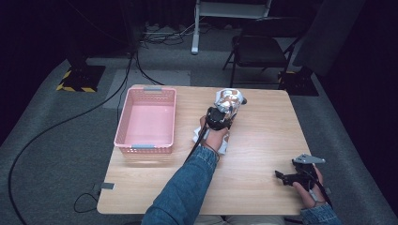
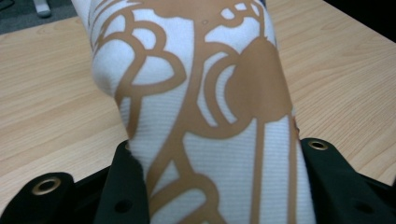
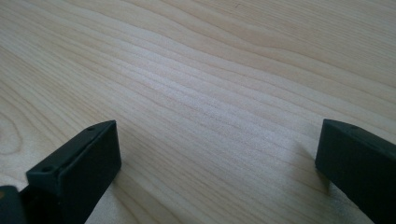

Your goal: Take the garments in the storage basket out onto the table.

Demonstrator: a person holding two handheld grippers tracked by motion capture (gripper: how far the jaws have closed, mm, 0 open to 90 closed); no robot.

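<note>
Cloth (image 2: 205, 116), white with tan print, gripped by left gripper (image 1: 218, 117) right of empty pink basket (image 1: 146, 122); right gripper (image 1: 287, 177) open, idle; binning remains.

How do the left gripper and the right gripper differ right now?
The left gripper is shut on the white cloth with tan-brown pattern, its jaws pressing the fabric from both sides; the right gripper holds nothing, its jaws wide apart over bare wood. The left gripper is out near the middle of the light wooden table, beside the pink plastic basket; the right gripper sits near the table's close right corner. Both have black jaws and are hand-held.
</note>
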